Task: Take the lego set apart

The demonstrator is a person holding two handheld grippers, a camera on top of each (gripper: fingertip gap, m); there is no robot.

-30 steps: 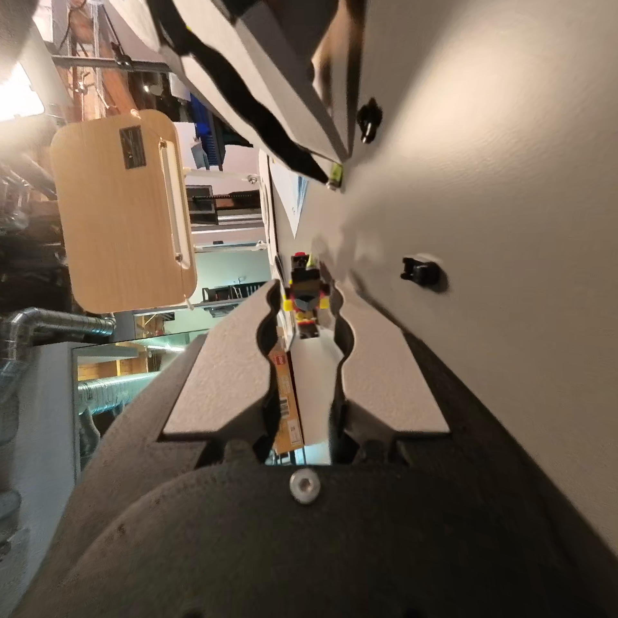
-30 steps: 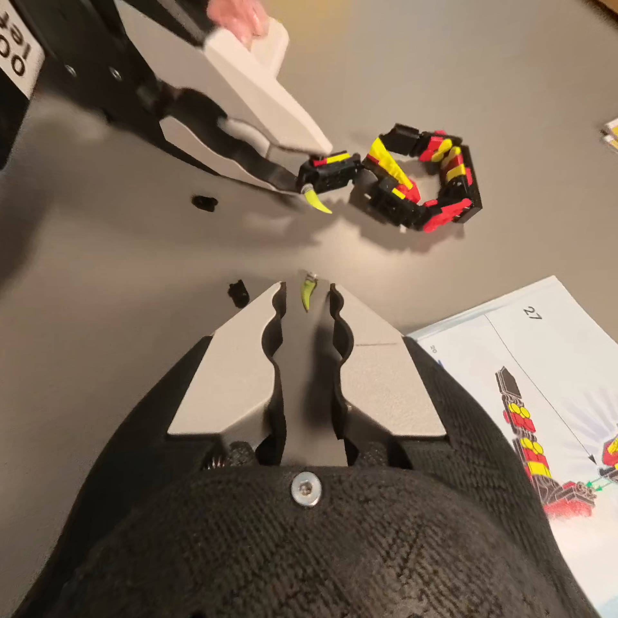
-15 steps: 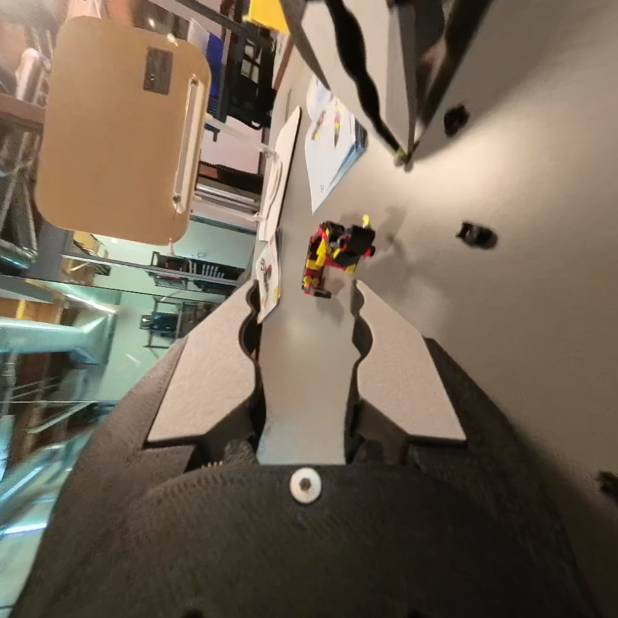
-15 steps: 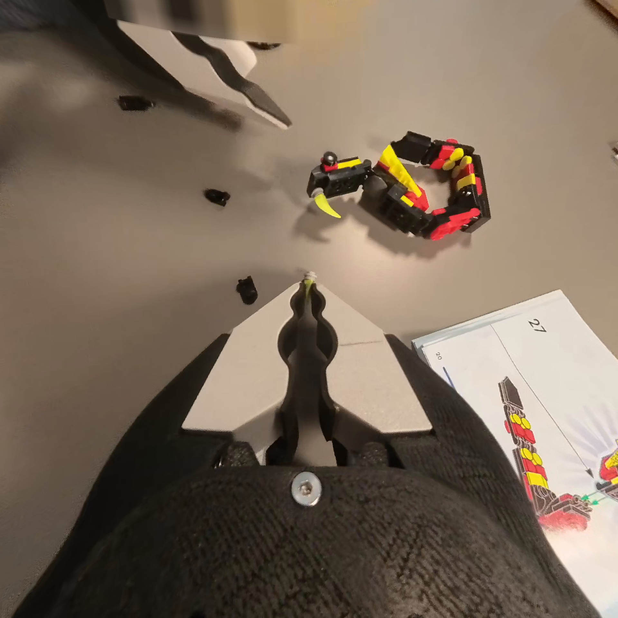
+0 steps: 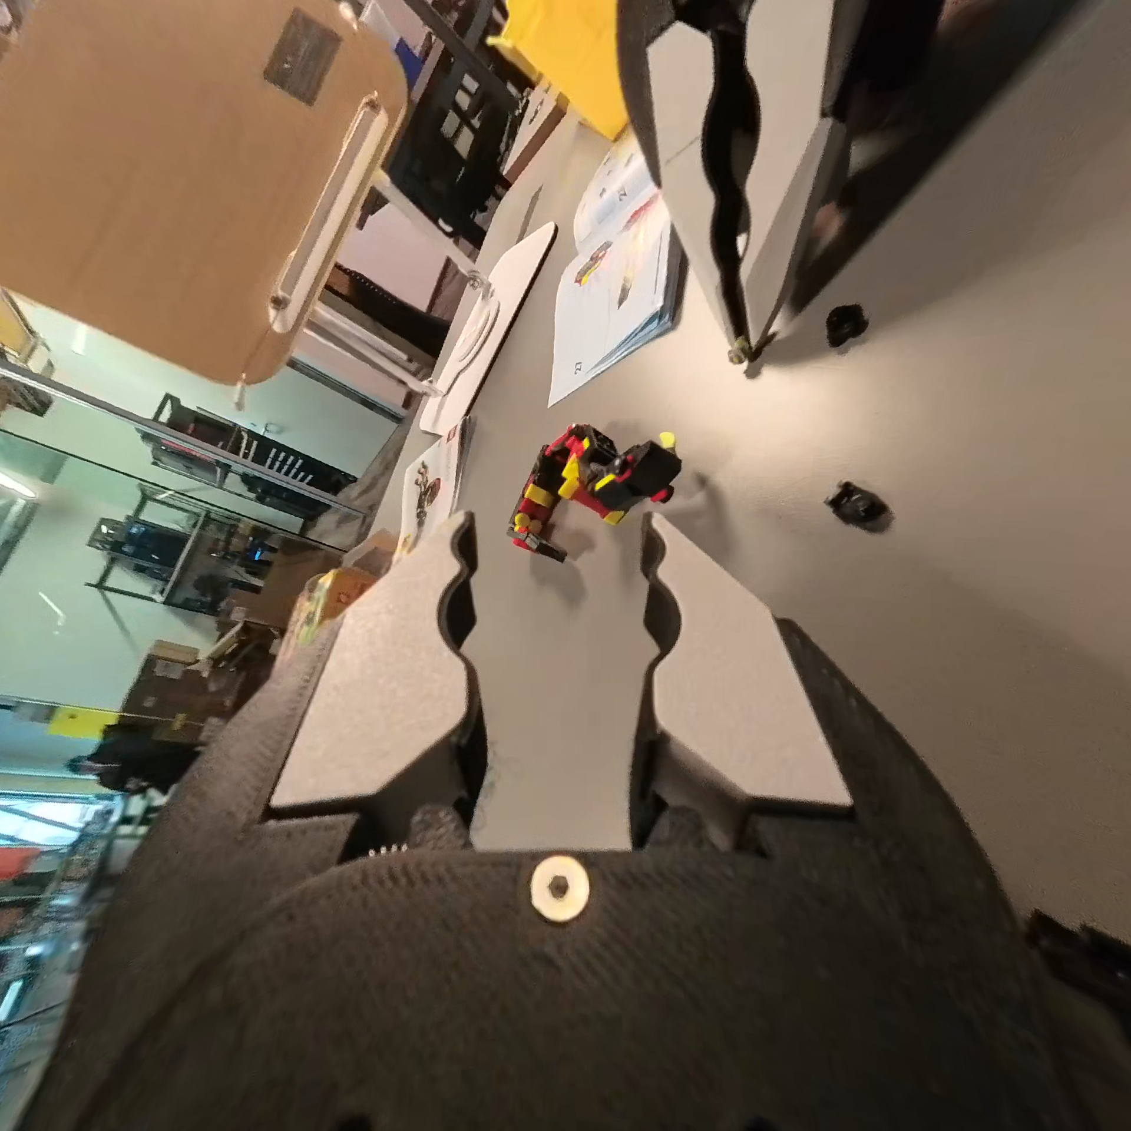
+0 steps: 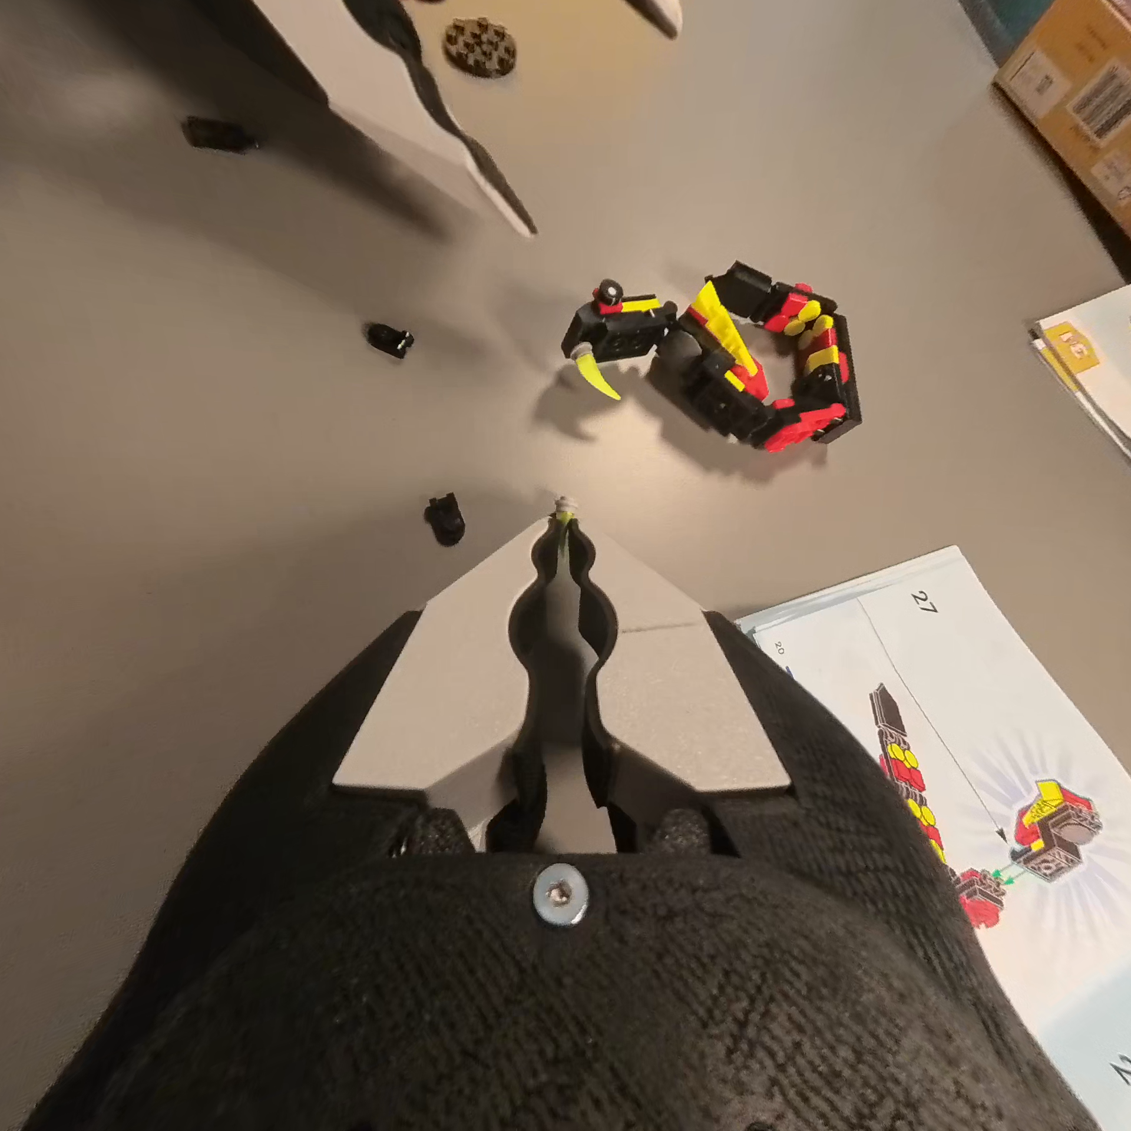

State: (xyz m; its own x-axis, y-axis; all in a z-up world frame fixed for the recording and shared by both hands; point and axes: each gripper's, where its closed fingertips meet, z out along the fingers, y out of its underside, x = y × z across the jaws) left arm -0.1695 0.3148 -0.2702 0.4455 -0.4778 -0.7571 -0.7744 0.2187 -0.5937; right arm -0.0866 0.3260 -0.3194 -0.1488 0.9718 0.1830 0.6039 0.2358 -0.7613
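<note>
Left wrist view: the left tongs stand apart, empty, above the grey desk, just short of the black, red and yellow lego snake. Two small black pieces lie to its right.

Right wrist view: the right tongs are clamped on a lime fang. The curled snake lies beyond, one fang on its head; three loose black pieces and an open instruction booklet lie nearby.

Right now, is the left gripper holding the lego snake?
No, the left gripper is open and empty, and the lego snake lies on the table beyond its fingertips.
</note>
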